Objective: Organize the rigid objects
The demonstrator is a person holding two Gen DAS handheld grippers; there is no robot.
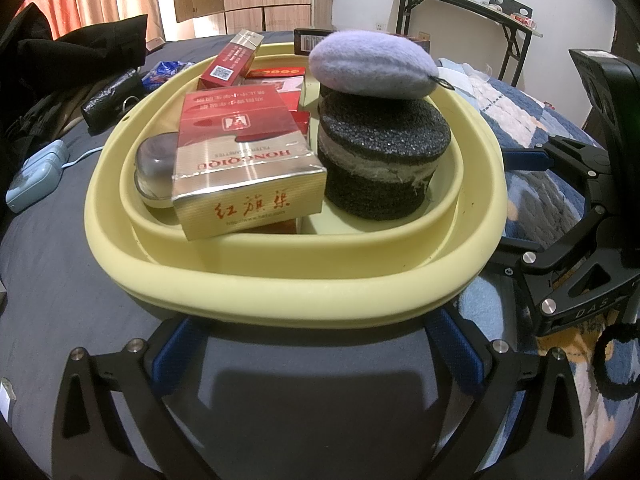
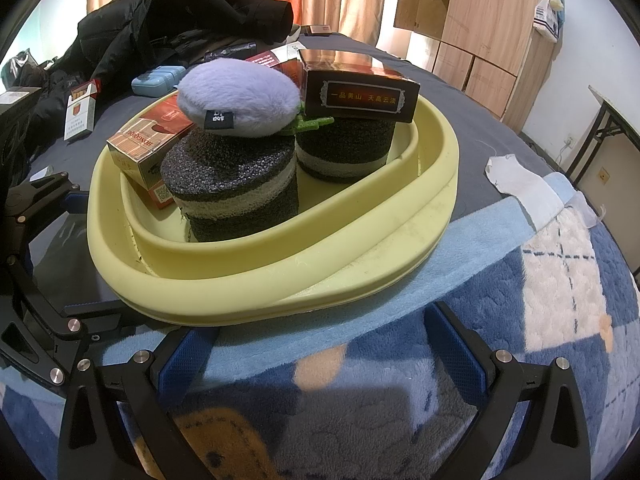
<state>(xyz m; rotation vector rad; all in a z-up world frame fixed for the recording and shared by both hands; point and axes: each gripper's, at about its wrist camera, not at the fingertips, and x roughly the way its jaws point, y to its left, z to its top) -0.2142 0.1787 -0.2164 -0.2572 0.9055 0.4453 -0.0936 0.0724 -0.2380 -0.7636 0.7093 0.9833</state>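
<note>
A pale yellow basin point(image 1: 280, 296) point(image 2: 280, 276) sits on the bed. It holds a gold-and-red cigarette box point(image 1: 244, 160) point(image 2: 148, 136), a red box point(image 1: 232, 60), a grey translucent oval case point(image 1: 156, 168) and a black sponge cylinder point(image 1: 380, 160) point(image 2: 236, 188) topped by a purple plush pad point(image 1: 372, 64) point(image 2: 240, 96). A dark box point(image 2: 360, 84) rests on a second sponge cylinder point(image 2: 344, 152). My left gripper point(image 1: 316, 332) point(image 2: 84, 256) is open just before the rim. My right gripper point(image 2: 320, 340) point(image 1: 520, 200) is open at another side, holding nothing.
A black jacket point(image 1: 80, 48) point(image 2: 160, 20) lies behind the basin. Nearby are a light blue case point(image 1: 36, 180) point(image 2: 158, 76), an open cigarette pack point(image 2: 80, 112) and a white cloth point(image 2: 520, 184). A patterned blue blanket point(image 2: 480, 360) covers the near side. A folding table point(image 1: 460, 4) stands by the wall.
</note>
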